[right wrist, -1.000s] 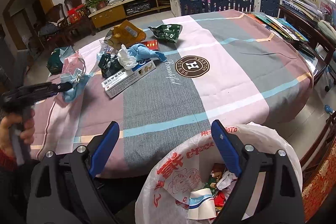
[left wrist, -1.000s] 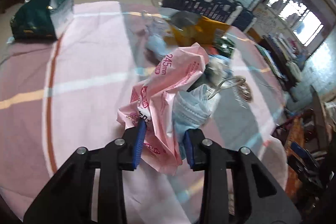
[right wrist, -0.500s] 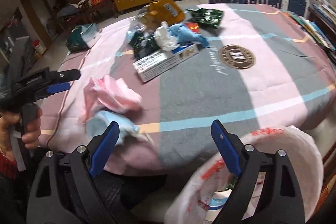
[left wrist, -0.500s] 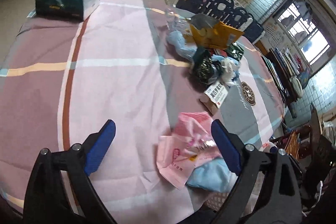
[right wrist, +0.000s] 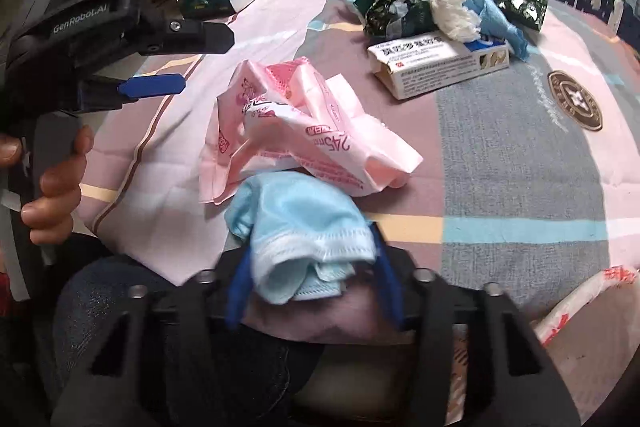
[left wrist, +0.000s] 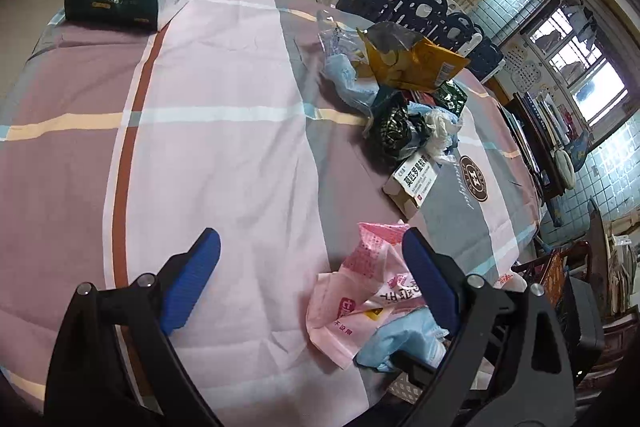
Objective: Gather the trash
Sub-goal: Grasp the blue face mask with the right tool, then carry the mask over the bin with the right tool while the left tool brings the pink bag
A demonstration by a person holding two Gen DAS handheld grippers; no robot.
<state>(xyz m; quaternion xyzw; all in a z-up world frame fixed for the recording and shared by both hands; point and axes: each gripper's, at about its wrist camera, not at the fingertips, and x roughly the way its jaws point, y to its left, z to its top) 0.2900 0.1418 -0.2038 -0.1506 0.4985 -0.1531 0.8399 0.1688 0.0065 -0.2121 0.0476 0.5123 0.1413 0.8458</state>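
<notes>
Crumpled pale-blue face mask point(right wrist: 304, 227) at the table's near edge, now between the closing jaws of the right gripper point(right wrist: 312, 287), pads meeting its sides. Creased pink plastic wrapper point(right wrist: 304, 131) just behind, dropped by the left gripper point(left wrist: 312, 263), now spread wide and empty. Next, probably, into the white printed trash bag point(right wrist: 580, 303).

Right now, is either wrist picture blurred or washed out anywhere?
Left wrist view: sharp, fisheye-bent at the edges, the window blown out white. Right wrist view: table sharp, but the right gripper smears with motion blur, jaws closing around the blue face mask.
</notes>
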